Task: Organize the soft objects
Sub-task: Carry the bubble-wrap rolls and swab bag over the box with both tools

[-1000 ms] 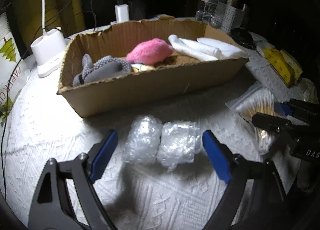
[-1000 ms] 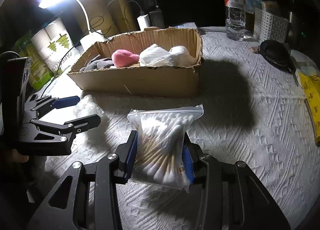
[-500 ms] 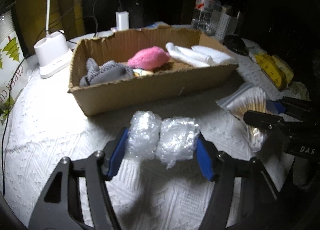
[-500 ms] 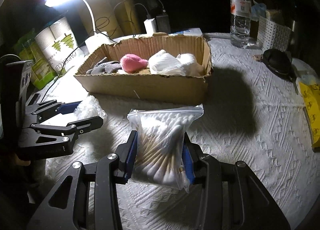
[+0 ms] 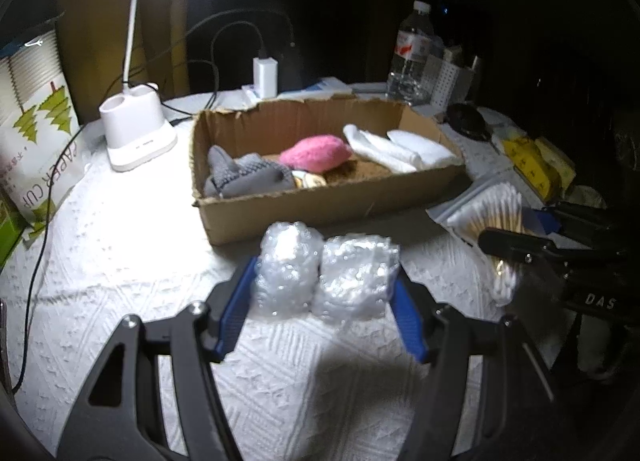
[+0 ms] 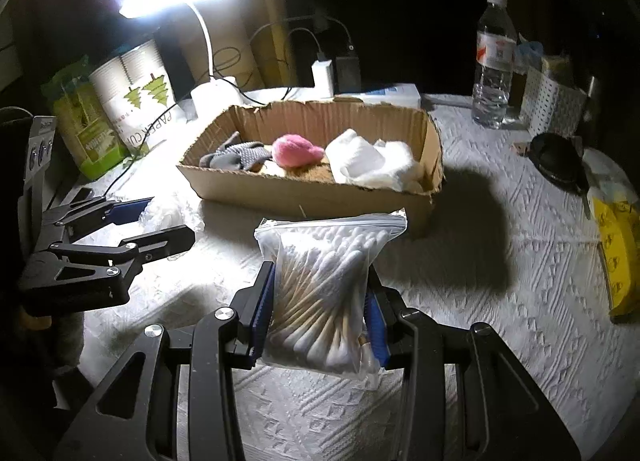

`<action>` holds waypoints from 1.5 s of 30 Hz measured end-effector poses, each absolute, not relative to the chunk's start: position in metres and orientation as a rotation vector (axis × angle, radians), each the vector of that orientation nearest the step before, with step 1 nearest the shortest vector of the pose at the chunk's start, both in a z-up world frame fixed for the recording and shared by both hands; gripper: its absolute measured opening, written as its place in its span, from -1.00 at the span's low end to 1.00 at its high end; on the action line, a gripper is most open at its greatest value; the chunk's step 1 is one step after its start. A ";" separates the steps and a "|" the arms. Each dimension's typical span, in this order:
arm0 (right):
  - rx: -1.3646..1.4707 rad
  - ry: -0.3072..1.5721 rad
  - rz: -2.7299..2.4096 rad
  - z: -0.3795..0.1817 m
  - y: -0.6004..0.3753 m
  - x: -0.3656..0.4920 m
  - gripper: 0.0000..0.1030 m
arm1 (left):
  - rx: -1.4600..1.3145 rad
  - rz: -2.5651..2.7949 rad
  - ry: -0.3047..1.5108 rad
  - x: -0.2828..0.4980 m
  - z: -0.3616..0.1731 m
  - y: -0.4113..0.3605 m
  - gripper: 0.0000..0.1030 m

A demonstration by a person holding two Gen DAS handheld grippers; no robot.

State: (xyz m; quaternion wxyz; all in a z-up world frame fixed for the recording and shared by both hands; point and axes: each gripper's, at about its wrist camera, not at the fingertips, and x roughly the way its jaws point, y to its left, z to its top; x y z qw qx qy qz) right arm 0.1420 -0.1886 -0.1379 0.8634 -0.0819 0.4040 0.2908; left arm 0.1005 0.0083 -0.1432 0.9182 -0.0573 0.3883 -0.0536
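- Left wrist view: left tongs (image 5: 325, 293) pinch a bubble wrap bundle (image 5: 326, 271), blue pads pressed on both ends. Bundle looks like two rolls side by side, clear of the white cloth on the counter (image 5: 120, 261).
- Right wrist view: right tongs (image 6: 320, 313) pinch a zip bag of cotton swabs (image 6: 324, 285) at its lower half; zip edge points away from the camera, toward the box.
- Cardboard box (image 5: 320, 205) sits just beyond both tongs, open top, torn rim.
- Inside the box, seen from the left wrist: grey knit item (image 5: 246, 177) at left, pink fluffy item (image 5: 316, 153) in the middle, white folded cloths (image 5: 400, 149) at right.
- Swab bag and right tongs also show at the right edge of the left view, near the box's right corner.
- Lamp (image 5: 136, 137) with white base stands left of the box, lit; paper cup pack (image 5: 32, 141) further left.
- Water bottle (image 6: 494, 73) and white perforated basket (image 6: 554, 105) behind the box to the right.
- Yellow packet (image 6: 618, 257) at far right, well apart from the box.
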 end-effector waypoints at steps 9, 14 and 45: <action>-0.176 0.818 0.621 -0.123 -0.182 0.147 -0.16 | -0.126 -0.097 0.751 0.101 -0.121 0.020 0.25; -0.182 0.802 0.633 -0.116 -0.177 0.150 -0.16 | -0.137 -0.092 0.726 0.102 -0.112 0.027 0.25; -0.155 0.751 0.633 -0.100 -0.166 0.214 -0.16 | -0.186 -0.063 0.651 0.159 -0.087 0.052 0.25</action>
